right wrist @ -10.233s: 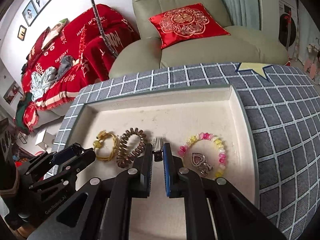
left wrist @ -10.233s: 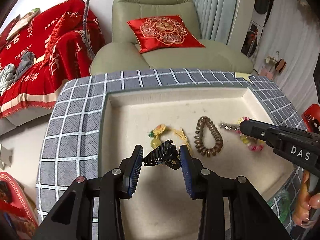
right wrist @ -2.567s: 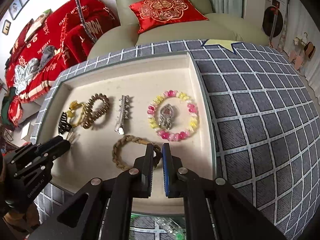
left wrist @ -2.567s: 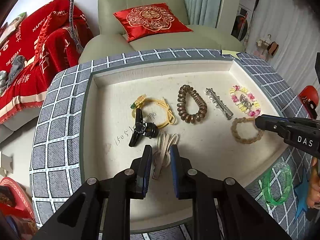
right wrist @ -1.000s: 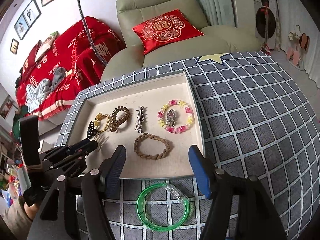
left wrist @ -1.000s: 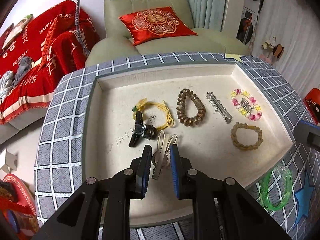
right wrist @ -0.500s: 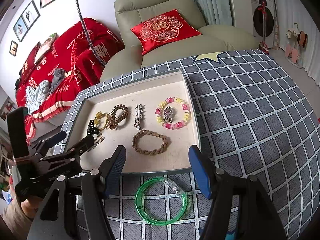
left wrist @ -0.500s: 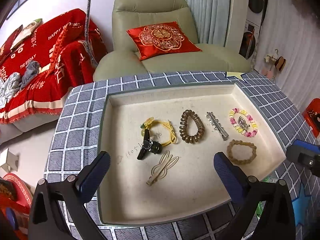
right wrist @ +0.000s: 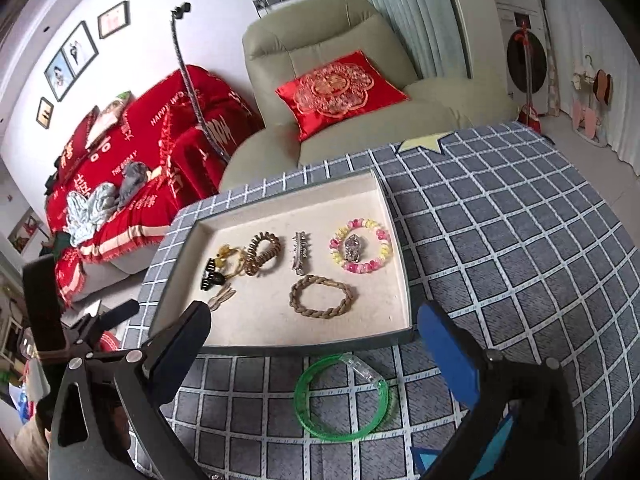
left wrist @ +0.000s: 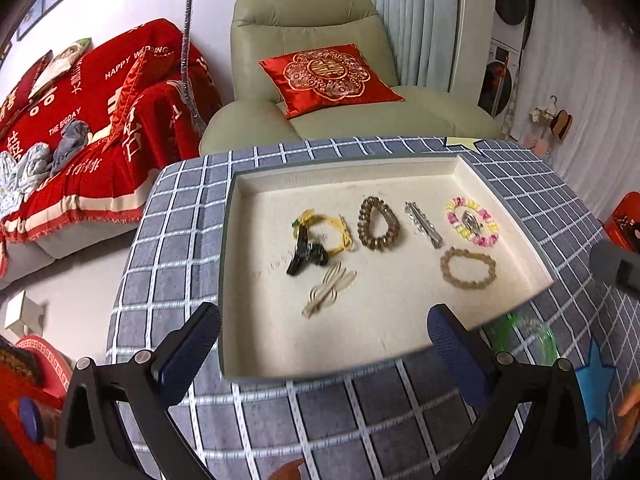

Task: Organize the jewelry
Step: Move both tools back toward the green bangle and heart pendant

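A cream-lined tray (left wrist: 228, 280) on the checked cloth holds a black claw clip (left wrist: 304, 254), a yellow cord bracelet (left wrist: 336, 232), a brown spiral hair tie (left wrist: 378, 229), a silver clip (left wrist: 423, 224), a pink and yellow bead bracelet (left wrist: 472, 226), a braided bracelet (left wrist: 468, 268) and a beige clip (left wrist: 328, 288). My left gripper (left wrist: 322, 332) hangs open over the tray's near edge, holding nothing. My right gripper (right wrist: 316, 320) hovers above a green bangle (right wrist: 340, 396) on the cloth in front of the tray (right wrist: 280, 348). Its jaws are opening with nothing between them.
A green armchair (left wrist: 320, 80) with a red cushion stands behind the table. A sofa under a red blanket (left wrist: 80, 128) is at the left. A blue star (left wrist: 596, 380) lies on the cloth at the right, beside a person's fingers (left wrist: 628, 412).
The left jaws have sprung wide off the beige clip, which stays in the tray. Both grippers have drawn back and up from the tray. The right jaws have widened.
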Available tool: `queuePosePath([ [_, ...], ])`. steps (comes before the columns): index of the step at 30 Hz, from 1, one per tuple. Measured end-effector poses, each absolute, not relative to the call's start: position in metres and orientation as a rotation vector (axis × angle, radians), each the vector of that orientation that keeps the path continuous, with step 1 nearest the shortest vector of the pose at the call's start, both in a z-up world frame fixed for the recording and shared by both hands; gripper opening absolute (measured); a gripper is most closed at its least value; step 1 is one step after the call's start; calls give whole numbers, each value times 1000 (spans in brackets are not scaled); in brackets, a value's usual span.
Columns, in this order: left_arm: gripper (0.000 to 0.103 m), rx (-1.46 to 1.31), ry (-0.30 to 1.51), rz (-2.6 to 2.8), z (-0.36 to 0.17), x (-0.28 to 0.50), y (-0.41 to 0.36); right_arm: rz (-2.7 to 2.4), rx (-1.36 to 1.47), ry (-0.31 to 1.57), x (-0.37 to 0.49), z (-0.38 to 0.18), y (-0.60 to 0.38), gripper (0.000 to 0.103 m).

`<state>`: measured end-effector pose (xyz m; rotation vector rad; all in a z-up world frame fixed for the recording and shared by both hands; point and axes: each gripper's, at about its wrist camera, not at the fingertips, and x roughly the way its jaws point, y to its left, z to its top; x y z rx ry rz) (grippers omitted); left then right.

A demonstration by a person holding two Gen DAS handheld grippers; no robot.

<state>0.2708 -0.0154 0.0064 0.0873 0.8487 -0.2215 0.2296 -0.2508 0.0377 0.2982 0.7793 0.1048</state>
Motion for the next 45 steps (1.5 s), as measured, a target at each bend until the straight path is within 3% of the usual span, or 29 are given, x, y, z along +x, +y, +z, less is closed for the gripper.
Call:
queuePosePath([
  [15, 103, 94, 849, -251, 10, 204, -5, 119, 244, 873, 181, 37, -244, 103],
  [30, 103, 96, 923, -320, -20, 141, 1, 111, 274, 1001, 135, -10, -251, 103],
  [45, 103, 135, 972, -283, -40, 127, -22, 41, 235, 1042, 131, -28, -275, 103],
])
